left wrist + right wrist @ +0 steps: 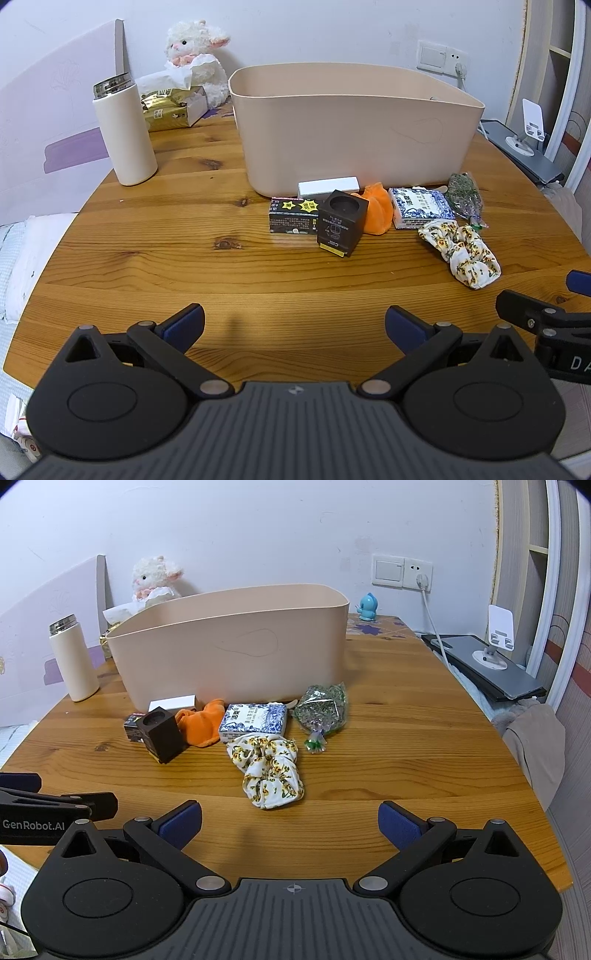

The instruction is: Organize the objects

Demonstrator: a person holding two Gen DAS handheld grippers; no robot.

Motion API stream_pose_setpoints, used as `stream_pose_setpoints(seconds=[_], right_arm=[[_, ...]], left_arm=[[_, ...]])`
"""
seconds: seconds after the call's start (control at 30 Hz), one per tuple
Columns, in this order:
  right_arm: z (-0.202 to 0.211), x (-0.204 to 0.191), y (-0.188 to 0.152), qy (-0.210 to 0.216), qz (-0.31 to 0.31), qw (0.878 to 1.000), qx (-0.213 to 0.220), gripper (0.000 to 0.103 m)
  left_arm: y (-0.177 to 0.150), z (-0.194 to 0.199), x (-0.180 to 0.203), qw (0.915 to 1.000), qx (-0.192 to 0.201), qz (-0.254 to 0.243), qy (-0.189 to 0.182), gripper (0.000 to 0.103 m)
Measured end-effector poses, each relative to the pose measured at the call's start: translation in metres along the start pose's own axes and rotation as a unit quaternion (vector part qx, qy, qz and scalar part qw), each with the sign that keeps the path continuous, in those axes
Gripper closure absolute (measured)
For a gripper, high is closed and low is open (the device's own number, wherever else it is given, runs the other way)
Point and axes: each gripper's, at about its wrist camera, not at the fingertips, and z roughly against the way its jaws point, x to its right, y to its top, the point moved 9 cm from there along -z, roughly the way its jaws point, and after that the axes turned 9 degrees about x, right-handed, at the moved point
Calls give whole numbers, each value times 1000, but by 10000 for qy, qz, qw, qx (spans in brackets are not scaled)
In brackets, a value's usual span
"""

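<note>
Before beige bin (354, 144): boxes, floral scrunchie (267, 771) on table (184, 258); left gripper (294, 325), right gripper (290, 821) both spread, empty.

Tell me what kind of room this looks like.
Most likely a bedroom in a home. A round wooden table stands against a wall, with a plush lamb at its back edge, a pale headboard and bedding to the left, and a wall socket.

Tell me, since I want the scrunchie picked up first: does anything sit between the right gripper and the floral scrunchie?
Nothing visible does. The right gripper is open, and only bare table lies between it and the floral scrunchie, the item nearest to it. The blue-patterned box and the beige bin lie beyond the scrunchie.
</note>
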Motion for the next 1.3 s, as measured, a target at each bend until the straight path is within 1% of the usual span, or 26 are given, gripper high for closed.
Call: stream_pose_setpoints(seconds=[0.63,0.97,1.17,1.3], right_arm=[[-4,2,2,-36,-3,10000,-22,0],[-8,2,3,-60,-13,10000,-62,0],[-15,3,3,-73,-16,9999,-111,0],[-20,4,4,-75,-4,9999,-129,0]], left_arm=[[-2,-5,-2,10000,-27,16,-11,0],[1,-14,-4,10000,-87,18,-31,0],[8,-20,-5,10000,-29,0,-11,0],[10,-28,-3,10000,-58,-28,-31,0]])
